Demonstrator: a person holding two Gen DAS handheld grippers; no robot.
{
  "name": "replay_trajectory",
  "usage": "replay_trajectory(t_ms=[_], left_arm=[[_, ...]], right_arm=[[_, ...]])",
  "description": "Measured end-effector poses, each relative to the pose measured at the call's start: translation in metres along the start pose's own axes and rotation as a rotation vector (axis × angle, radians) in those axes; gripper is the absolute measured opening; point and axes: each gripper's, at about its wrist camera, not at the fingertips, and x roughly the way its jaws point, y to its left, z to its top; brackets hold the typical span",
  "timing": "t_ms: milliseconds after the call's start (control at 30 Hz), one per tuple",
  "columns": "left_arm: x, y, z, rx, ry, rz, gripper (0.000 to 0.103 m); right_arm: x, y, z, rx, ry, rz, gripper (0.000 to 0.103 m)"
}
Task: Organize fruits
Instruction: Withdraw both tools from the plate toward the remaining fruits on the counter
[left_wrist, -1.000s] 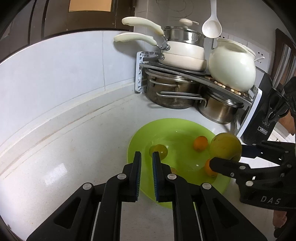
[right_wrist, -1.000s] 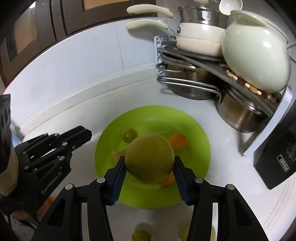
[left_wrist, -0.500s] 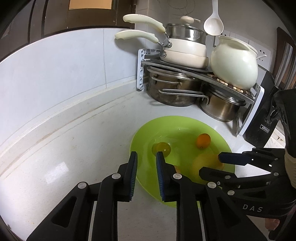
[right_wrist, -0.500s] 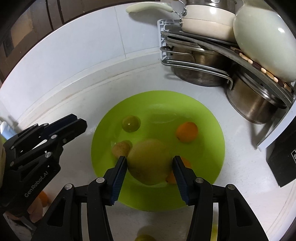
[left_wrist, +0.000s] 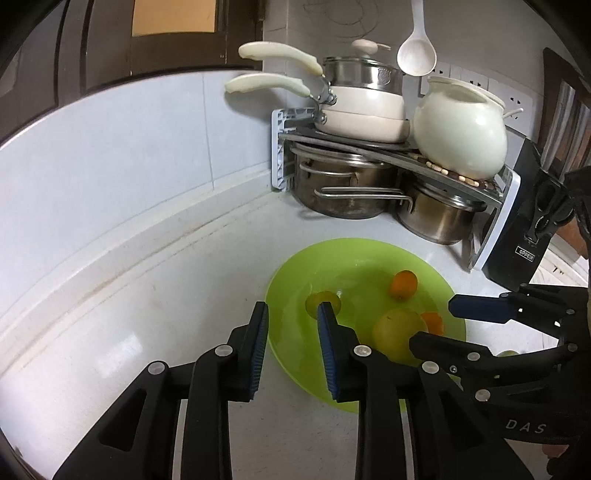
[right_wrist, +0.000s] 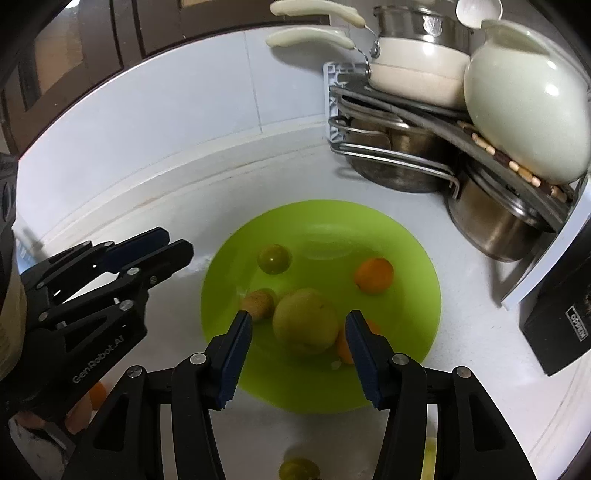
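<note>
A lime-green bowl (right_wrist: 369, 229) (left_wrist: 351, 254) sits on the white counter. In it lie a large yellow-green fruit (right_wrist: 304, 321) (left_wrist: 397, 328), an orange (right_wrist: 373, 275) (left_wrist: 403, 282), a second orange (right_wrist: 345, 347) half hidden, a small green fruit (right_wrist: 273, 258) (left_wrist: 321, 299) and a brown kiwi (right_wrist: 258, 302). My right gripper (right_wrist: 299, 321) (left_wrist: 432, 323) hovers open over the large fruit, its pads clear of it on both sides. My left gripper (left_wrist: 291, 314) (right_wrist: 166, 243) is at the bowl's left rim; its jaws are opening with nothing between them.
A rack of pots and pans (left_wrist: 369, 147) with a white pot (left_wrist: 461, 136) fills the back corner. A black box (left_wrist: 517, 240) stands to the right. Loose fruit lies on the near counter: a green one (right_wrist: 297, 469) and an orange (right_wrist: 98, 393).
The right gripper carried the large fruit down into the bowl and let go of it. The left gripper's jaws went from nearly shut to a clear gap.
</note>
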Motion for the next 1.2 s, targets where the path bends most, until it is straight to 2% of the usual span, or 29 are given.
replay_trajectory(t_ms=[267, 533, 700, 833, 1067, 1200], left_arm=[[-0.027, 0.0, 0.008, 0.044, -0.025, -0.012, 0.038], [-0.075, 0.001, 0.013, 0.072, -0.055, 0.009, 0.058], [-0.108, -0.002, 0.004, 0.106, -0.077, 0.037, 0.063], [-0.132, -0.001, -0.004, 0.101, -0.09, 0.044, 0.066], [-0.16, 0.001, -0.025, 0.086, -0.067, 0.033, 0.067], [-0.17, 0.0, -0.039, 0.087, -0.044, 0.027, 0.071]], right_arm=[[-0.026, 0.007, 0.001, 0.0, -0.052, -0.007, 0.054], [-0.063, 0.019, -0.011, 0.008, -0.105, -0.007, 0.054], [-0.084, 0.029, -0.021, 0.008, -0.135, 0.003, 0.059], [-0.099, 0.04, -0.032, 0.002, -0.153, 0.006, 0.059], [-0.126, 0.054, -0.06, 0.013, -0.189, -0.002, 0.063], [-0.137, 0.059, -0.076, 0.027, -0.195, -0.013, 0.063]])
